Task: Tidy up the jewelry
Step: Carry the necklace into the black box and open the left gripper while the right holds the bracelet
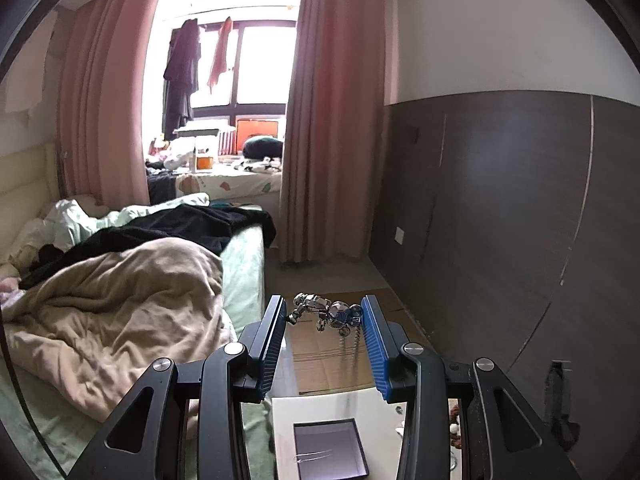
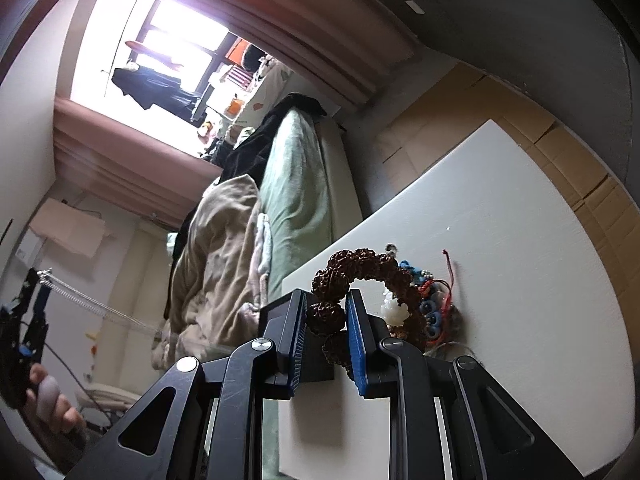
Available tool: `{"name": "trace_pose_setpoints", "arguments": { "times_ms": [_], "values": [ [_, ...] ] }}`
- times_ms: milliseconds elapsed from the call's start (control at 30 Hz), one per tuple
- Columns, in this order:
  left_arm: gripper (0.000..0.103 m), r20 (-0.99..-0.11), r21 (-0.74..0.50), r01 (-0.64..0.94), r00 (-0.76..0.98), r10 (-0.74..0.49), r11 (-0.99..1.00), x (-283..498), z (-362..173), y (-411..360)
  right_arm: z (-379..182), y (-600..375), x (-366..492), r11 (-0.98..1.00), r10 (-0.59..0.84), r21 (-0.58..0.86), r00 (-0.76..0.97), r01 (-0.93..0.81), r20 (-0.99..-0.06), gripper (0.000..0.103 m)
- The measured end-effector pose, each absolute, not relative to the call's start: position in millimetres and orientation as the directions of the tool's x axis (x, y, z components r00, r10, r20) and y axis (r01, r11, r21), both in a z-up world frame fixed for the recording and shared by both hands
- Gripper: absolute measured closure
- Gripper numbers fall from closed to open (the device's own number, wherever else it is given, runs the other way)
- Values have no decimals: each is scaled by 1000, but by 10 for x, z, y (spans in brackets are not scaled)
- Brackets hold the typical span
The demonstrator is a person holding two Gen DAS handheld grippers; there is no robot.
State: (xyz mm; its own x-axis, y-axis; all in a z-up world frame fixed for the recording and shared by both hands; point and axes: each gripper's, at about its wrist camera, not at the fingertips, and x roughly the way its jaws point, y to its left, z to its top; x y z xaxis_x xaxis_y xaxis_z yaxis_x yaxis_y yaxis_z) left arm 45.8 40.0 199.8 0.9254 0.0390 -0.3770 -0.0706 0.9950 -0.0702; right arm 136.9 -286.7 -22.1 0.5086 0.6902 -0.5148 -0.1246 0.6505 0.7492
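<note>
My left gripper [image 1: 324, 302] is shut on a silver figure pendant [image 1: 320, 309], gripped end to end between the blue pads. Its chain [image 1: 349, 344] dangles below. In the right wrist view the same chain [image 2: 100, 308] trails out from that gripper at the far left. Under it, an open dark box [image 1: 330, 452] with a pale lining stands on the white table [image 1: 384, 398], and a thin silver piece [image 1: 314, 457] lies inside. My right gripper [image 2: 327, 300] is shut on a brown bead bracelet [image 2: 360, 266], lifting one side of it. A white charm [image 2: 394, 308], blue beads [image 2: 434, 318] and a red cord [image 2: 450, 276] lie heaped beside it.
A bed with a beige blanket [image 1: 120, 300] and green sheet runs along the table's left side. Flattened cardboard [image 2: 560, 160] covers the floor beyond the table [image 2: 520, 280]. A dark panelled wall [image 1: 500, 200] stands to the right. A person's hand [image 2: 48, 400] shows at the lower left.
</note>
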Motion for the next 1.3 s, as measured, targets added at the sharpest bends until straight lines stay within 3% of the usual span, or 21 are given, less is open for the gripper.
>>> {"name": "trace_pose_setpoints", "arguments": {
  "times_ms": [667, 1300],
  "values": [
    [63, -427, -110, -54, 904, 2, 993, 680, 1499, 435, -125, -2960, 1239, 650, 681, 748, 540, -135, -494, 81],
    [63, -497, -250, -120, 867, -21, 961, 744, 598, 582, -80, -2787, 1135, 648, 701, 735, 533, -199, -474, 81]
  ]
}}
